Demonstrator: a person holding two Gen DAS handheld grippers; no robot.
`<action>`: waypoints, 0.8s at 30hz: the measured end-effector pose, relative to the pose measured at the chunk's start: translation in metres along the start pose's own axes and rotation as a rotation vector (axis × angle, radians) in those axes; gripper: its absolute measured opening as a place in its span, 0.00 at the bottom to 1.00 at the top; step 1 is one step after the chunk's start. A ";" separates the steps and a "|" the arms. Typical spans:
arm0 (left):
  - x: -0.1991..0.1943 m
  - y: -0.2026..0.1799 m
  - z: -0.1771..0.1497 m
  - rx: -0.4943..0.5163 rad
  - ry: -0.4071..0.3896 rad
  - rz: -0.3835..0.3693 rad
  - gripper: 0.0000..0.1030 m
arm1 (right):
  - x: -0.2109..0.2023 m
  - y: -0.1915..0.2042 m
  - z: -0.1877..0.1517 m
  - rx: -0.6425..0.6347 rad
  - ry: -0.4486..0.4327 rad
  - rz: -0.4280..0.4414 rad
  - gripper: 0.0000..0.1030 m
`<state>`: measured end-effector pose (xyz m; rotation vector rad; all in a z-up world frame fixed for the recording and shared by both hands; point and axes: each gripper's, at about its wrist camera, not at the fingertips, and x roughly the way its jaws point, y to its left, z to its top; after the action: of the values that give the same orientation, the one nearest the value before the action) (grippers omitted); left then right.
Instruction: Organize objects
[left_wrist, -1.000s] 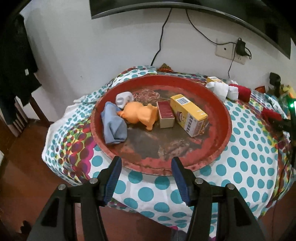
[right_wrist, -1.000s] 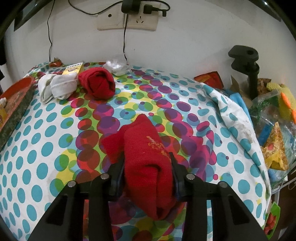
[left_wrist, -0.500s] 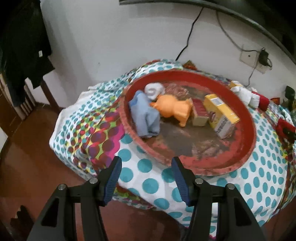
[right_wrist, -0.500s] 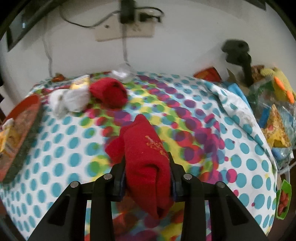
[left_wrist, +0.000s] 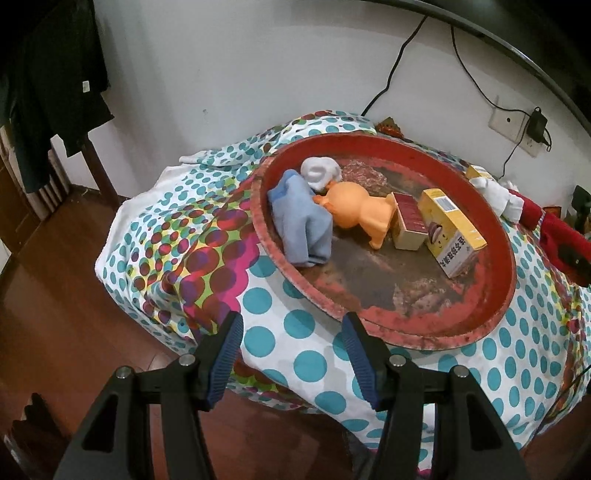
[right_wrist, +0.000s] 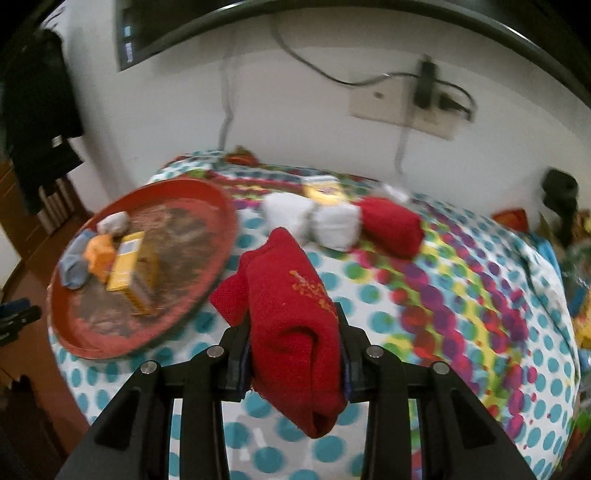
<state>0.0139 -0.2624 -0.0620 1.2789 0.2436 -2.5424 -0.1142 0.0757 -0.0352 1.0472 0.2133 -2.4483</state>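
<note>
My right gripper (right_wrist: 293, 332) is shut on a folded red sock (right_wrist: 291, 314) and holds it above the dotted tablecloth, right of the red round tray (right_wrist: 207, 284). It also shows at the right edge of the left wrist view (left_wrist: 561, 240). The tray (left_wrist: 491, 321) holds a blue sock (left_wrist: 303, 229), a white sock (left_wrist: 319, 173), an orange toy (left_wrist: 356, 212), a red-brown box (left_wrist: 408, 221) and a yellow box (left_wrist: 450, 230). My left gripper (left_wrist: 291, 343) is open and empty over the table's near edge, in front of the tray.
A white sock (right_wrist: 314, 218), a rolled red sock (right_wrist: 391, 225) and a small yellow box (right_wrist: 323, 188) lie behind the tray near the wall. A wall socket with a plug (right_wrist: 410, 107) is above. Clutter and a black clamp (right_wrist: 559, 195) sit at the right.
My right gripper has lifted the red sock and swung left, bringing the tray into view. My left gripper has pulled back and to the left; the tray now sits right of it.
</note>
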 end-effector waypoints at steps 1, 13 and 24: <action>0.000 0.001 0.000 -0.002 -0.001 0.002 0.55 | 0.001 0.007 0.003 -0.007 0.000 0.010 0.32; 0.002 0.006 0.000 -0.010 0.013 0.002 0.55 | 0.004 0.129 0.013 -0.158 0.026 0.142 0.32; 0.003 0.013 0.001 -0.035 0.021 -0.016 0.55 | 0.024 0.197 -0.005 -0.260 0.107 0.250 0.32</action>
<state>0.0158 -0.2752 -0.0645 1.2960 0.3021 -2.5274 -0.0324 -0.1045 -0.0482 1.0233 0.3982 -2.0797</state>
